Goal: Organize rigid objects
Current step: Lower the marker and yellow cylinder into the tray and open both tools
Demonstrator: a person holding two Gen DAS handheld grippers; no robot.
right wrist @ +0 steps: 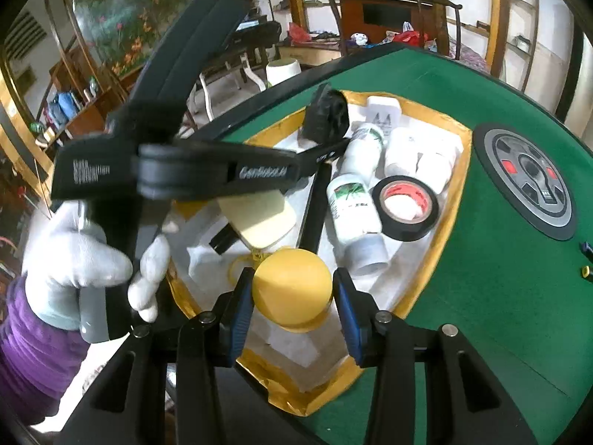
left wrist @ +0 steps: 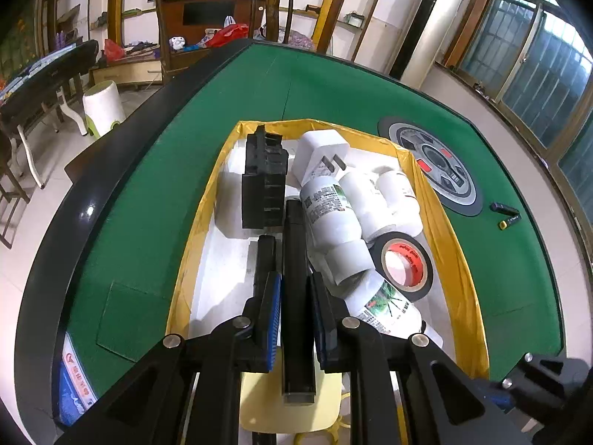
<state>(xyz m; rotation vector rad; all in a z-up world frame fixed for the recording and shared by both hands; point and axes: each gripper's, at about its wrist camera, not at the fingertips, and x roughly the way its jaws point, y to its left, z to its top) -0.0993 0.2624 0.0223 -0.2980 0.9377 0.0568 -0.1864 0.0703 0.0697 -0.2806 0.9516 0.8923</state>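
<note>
My left gripper (left wrist: pixel 294 319) is shut on a long black bar (left wrist: pixel 296 296) and holds it over a yellow-rimmed box (left wrist: pixel 207 200) on the green table. The box holds white bottles (left wrist: pixel 330 211), a white plug adapter (left wrist: pixel 322 152), a black block (left wrist: pixel 265 181) and a roll of black tape (left wrist: pixel 404 265). In the right wrist view, my right gripper (right wrist: pixel 292 307) stands over the near end of the box (right wrist: pixel 456 193), its blue pads on either side of a yellow round object (right wrist: pixel 292 289). The left gripper's body (right wrist: pixel 207 170) and the gloved hand (right wrist: pixel 85 259) cross that view.
A round grey panel (left wrist: pixel 433 163) is set in the green table (left wrist: pixel 166 170) right of the box. Two small batteries (left wrist: pixel 506 213) lie near the right edge. A black raised rim (left wrist: pixel 92 174) runs round the table. A white stool (left wrist: pixel 102 107) stands on the floor beyond.
</note>
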